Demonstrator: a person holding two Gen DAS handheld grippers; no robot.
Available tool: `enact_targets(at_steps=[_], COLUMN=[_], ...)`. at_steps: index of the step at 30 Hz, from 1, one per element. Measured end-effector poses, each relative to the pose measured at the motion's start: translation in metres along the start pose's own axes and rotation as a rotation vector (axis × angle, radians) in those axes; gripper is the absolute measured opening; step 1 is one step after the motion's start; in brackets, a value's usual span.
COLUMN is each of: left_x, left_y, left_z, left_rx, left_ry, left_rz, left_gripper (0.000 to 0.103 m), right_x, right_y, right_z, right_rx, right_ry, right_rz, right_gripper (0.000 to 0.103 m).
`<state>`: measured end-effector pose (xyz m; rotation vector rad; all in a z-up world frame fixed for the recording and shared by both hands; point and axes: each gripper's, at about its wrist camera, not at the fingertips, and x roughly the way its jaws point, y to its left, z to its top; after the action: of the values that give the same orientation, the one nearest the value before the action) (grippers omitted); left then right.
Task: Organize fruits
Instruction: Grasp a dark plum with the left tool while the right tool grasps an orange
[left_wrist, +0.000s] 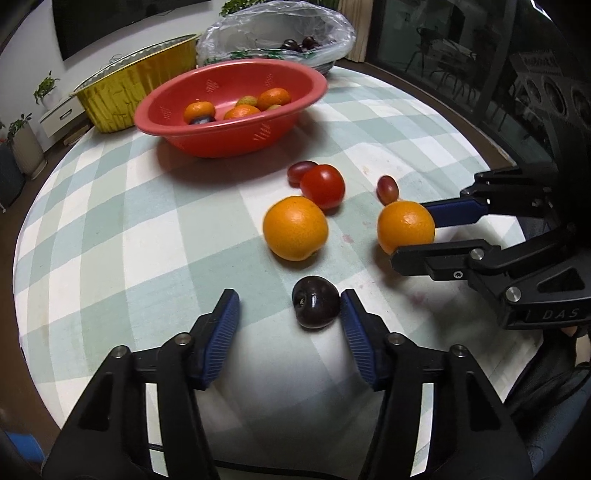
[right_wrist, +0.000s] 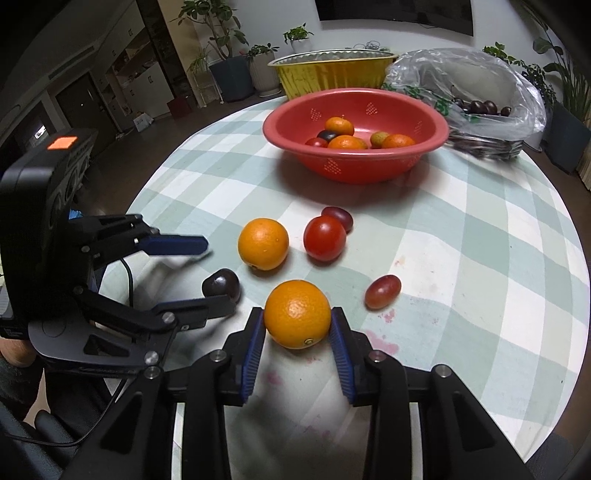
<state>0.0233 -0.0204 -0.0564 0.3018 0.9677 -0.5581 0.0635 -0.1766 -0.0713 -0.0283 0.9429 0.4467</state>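
Note:
In the right wrist view my right gripper (right_wrist: 297, 325) is shut on an orange (right_wrist: 297, 314), both blue pads against its sides; the left wrist view shows that gripper (left_wrist: 410, 236) holding the same orange (left_wrist: 406, 225) just above the cloth. My left gripper (left_wrist: 288, 302) stands open around a dark plum (left_wrist: 316, 301). The plum touches the right pad, and the left pad is well apart from it. A second orange (left_wrist: 295, 228), a red tomato (left_wrist: 323, 186) and two red grapes (left_wrist: 301, 170) (left_wrist: 388, 189) lie loose on the cloth. The red bowl (left_wrist: 221, 142) behind them holds several small fruits.
The round table has a green-and-white checked cloth (right_wrist: 480, 258). A gold foil pan (left_wrist: 122, 96) stands behind the bowl. Beside it is a plastic bag (left_wrist: 277, 33) with dark fruits over a basket. The table edge curves close on both sides.

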Motion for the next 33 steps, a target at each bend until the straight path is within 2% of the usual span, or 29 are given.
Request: enact_targets(at_steps=[7,15,24,33], left_x=[0.004,0.004,-0.001,-0.016], left_y=[-0.013,-0.017,-0.01,0.013], left_z=[-0.002,0.001,0.002,0.007], left_rx=[0.043,0.044,0.006,-0.047], left_ry=[0.009,0.0,-0.023,-0.056], left_rz=[0.022,-0.005,-0.019,-0.026], left_gripper=[0.049,0.031,0.03,0.03], right_x=[-0.003,-0.006,-0.01,-0.015], right_y=[0.001,-0.001,-0.004,-0.015], right_z=[-0.001,-0.001,-0.001,0.002], right_rx=[0.004,0.013,0.029,0.055], right_ry=[-0.007,-0.016,-0.027,-0.04], right_rz=[0.002,0.006,0.01,0.002], right_gripper=[0.038,0.038,0.038,0.038])
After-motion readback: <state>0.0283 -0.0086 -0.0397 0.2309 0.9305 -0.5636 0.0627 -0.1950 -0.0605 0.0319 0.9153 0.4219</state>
